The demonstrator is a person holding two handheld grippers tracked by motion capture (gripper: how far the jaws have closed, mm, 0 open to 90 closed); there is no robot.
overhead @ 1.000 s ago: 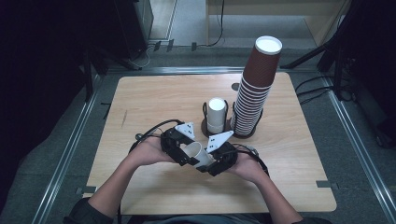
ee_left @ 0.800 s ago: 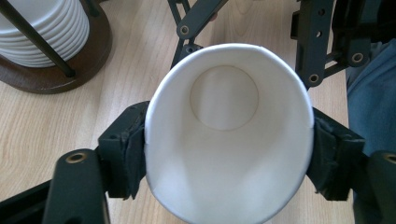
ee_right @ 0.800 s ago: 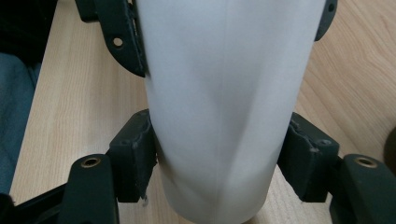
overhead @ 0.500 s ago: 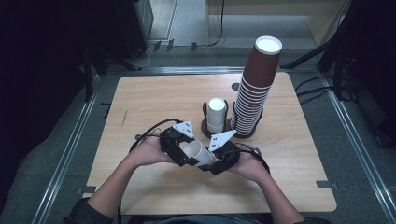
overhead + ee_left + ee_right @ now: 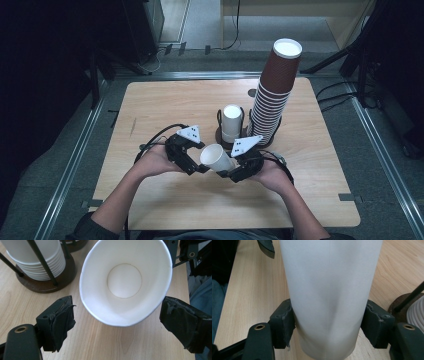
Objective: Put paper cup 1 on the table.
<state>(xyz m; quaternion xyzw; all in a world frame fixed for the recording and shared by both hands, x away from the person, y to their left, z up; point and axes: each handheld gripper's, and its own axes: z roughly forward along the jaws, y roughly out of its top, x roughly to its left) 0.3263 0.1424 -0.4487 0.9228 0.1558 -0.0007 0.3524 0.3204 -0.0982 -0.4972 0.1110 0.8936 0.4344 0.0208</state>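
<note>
Pinching a single white paper cup [image 5: 218, 158] by its lower wall, the right gripper [image 5: 234, 169] has both pads pressed against the cup's sides and holds it tipped on its side above the wooden table [image 5: 165, 105], just in front of the dark cup holder [image 5: 231, 134] with its short white stack. The left gripper [image 5: 196, 164] faces the cup's open mouth; its jaws have just been opening and now stand wide on either side of the rim, clear of it. Behind and to the right of that holder rises the tall brown cup stack [image 5: 274, 95].
</note>
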